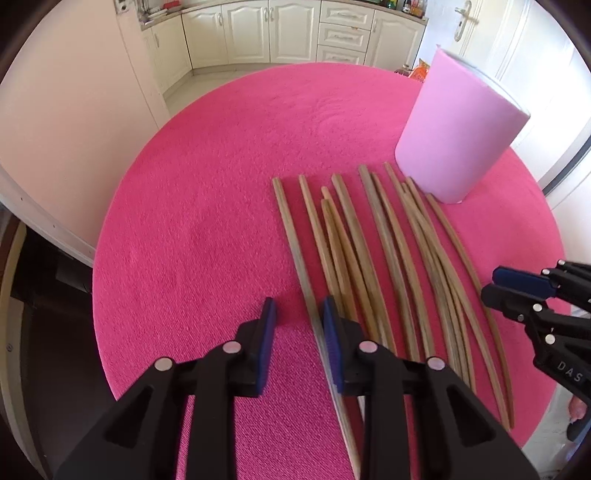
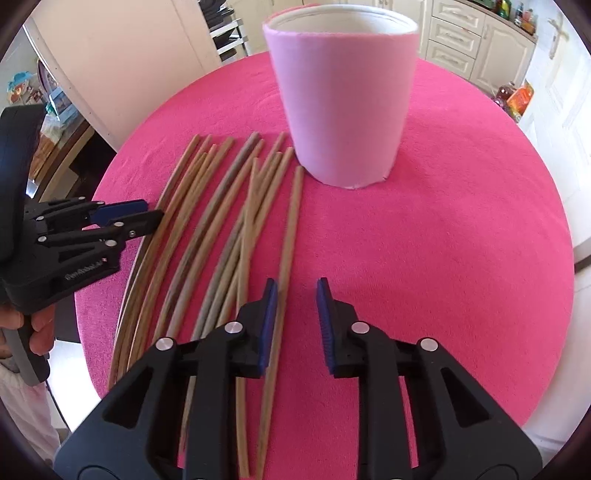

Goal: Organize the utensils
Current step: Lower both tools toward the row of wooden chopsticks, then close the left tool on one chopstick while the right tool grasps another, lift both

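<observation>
Several long wooden chopsticks (image 1: 369, 240) (image 2: 221, 206) lie side by side on the pink tablecloth (image 1: 203, 184) (image 2: 443, 240). A tall pink felt-wrapped cup (image 1: 458, 129) (image 2: 343, 110) stands upright just beyond their far ends. My left gripper (image 1: 298, 314) (image 2: 153, 210) is low over the leftmost chopstick (image 1: 291, 236), which runs along the inner face of its right finger; a gap shows between the pads. My right gripper (image 2: 295, 295) (image 1: 493, 286) straddles the rightmost chopstick (image 2: 291, 221), which lies close to its left pad, with bare cloth across the rest of the gap.
The round table's edge curves close on every side. White kitchen cabinets (image 1: 277, 33) and a door (image 1: 469, 22) stand beyond it. A hand (image 2: 40, 328) holds the left gripper's handle at the left. Bottles and bags (image 2: 513, 96) sit on the floor at the right.
</observation>
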`<act>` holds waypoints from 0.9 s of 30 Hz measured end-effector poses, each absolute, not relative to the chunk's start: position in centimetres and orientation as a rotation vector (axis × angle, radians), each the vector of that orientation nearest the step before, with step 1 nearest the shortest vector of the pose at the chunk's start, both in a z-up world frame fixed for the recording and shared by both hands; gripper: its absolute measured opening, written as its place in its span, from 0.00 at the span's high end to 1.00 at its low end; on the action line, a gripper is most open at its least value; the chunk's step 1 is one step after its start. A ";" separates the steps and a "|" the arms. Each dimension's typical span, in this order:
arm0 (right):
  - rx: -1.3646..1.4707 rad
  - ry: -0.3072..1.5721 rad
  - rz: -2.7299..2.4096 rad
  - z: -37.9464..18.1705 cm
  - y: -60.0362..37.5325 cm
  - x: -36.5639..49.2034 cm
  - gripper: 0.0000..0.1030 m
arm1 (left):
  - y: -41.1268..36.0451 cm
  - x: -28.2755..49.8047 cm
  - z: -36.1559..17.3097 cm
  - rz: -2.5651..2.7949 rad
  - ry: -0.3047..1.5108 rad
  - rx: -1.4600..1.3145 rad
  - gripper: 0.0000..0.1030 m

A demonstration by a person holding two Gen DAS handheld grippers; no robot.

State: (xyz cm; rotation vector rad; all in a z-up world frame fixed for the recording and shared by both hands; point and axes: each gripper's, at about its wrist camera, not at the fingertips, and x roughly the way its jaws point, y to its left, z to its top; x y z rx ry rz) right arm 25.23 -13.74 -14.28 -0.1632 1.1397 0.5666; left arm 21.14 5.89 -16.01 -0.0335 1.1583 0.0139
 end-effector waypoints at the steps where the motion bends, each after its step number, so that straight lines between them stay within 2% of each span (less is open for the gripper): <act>1: -0.169 1.156 0.571 -14.5 -13.4 25.3 0.83 | 6.1 21.1 -16.1 0.017 1.156 -0.042 0.84; 2: -0.185 1.164 0.566 -14.8 -13.1 25.3 0.85 | 6.4 21.1 -16.1 0.019 1.155 -0.061 0.90; 3: -0.196 1.165 0.563 -15.0 -12.8 25.3 0.85 | 6.8 21.1 -16.1 0.016 1.154 -0.079 0.91; 8: -0.183 1.163 0.575 -15.2 -12.7 25.6 0.94 | 7.4 21.0 -16.0 0.006 1.138 -0.141 0.94; 17: -0.057 1.100 0.657 -13.5 -16.4 24.2 0.95 | 7.2 18.9 -13.2 0.048 0.998 -0.145 0.94; 27: 0.074 0.786 0.722 -5.7 -18.4 23.0 0.95 | 4.0 15.4 -4.4 -0.106 0.595 -0.168 0.95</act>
